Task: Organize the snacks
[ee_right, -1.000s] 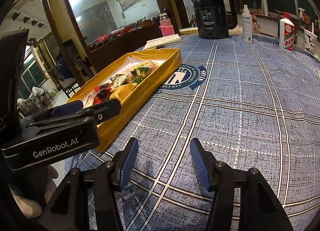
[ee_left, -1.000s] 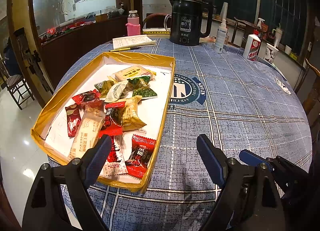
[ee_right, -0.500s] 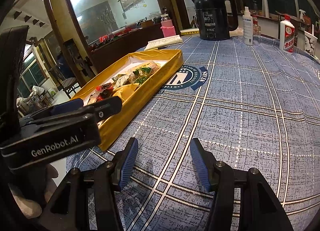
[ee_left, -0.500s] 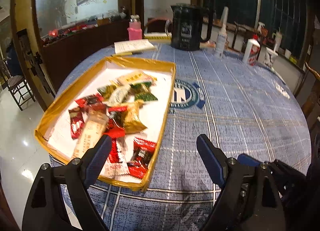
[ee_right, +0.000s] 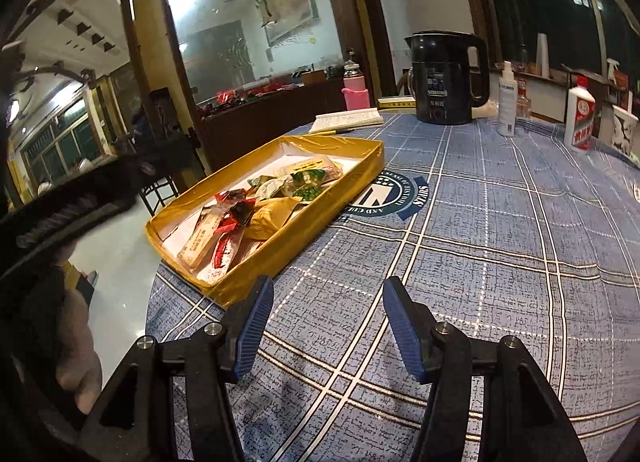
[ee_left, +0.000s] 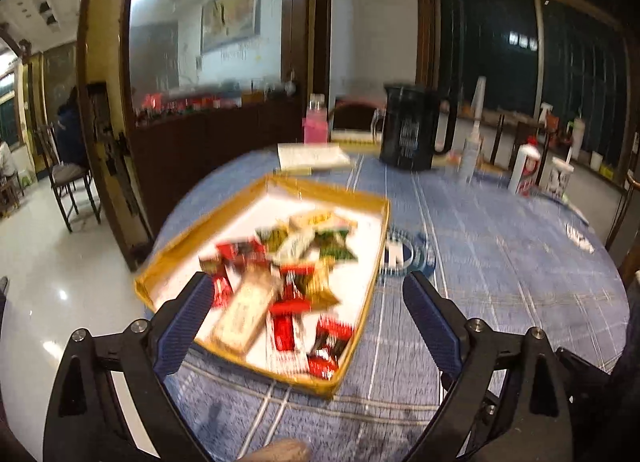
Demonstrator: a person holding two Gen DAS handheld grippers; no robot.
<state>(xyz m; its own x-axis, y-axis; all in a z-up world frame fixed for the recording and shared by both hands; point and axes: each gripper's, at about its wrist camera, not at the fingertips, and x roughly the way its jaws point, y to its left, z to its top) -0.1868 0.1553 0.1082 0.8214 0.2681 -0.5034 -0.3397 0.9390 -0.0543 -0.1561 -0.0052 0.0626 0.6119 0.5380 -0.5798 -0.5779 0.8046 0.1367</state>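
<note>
Table [ee_right: 500, 246]: snack tray [ee_right: 320, 217], kettle [ee_right: 444, 77], notebook [ee_right: 348, 117].

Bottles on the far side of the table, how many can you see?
3: pink bottle beside the notebook, white spray bottle right of the kettle, white red-label bottle further right. Others may be hidden.

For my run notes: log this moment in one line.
left gripper: opening, empty | right gripper: opening, empty | snacks: in yellow tray

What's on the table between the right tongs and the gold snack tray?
Nothing: the right wrist view shows only bare blue plaid tablecloth between the right tongs and the gold snack tray.
</note>
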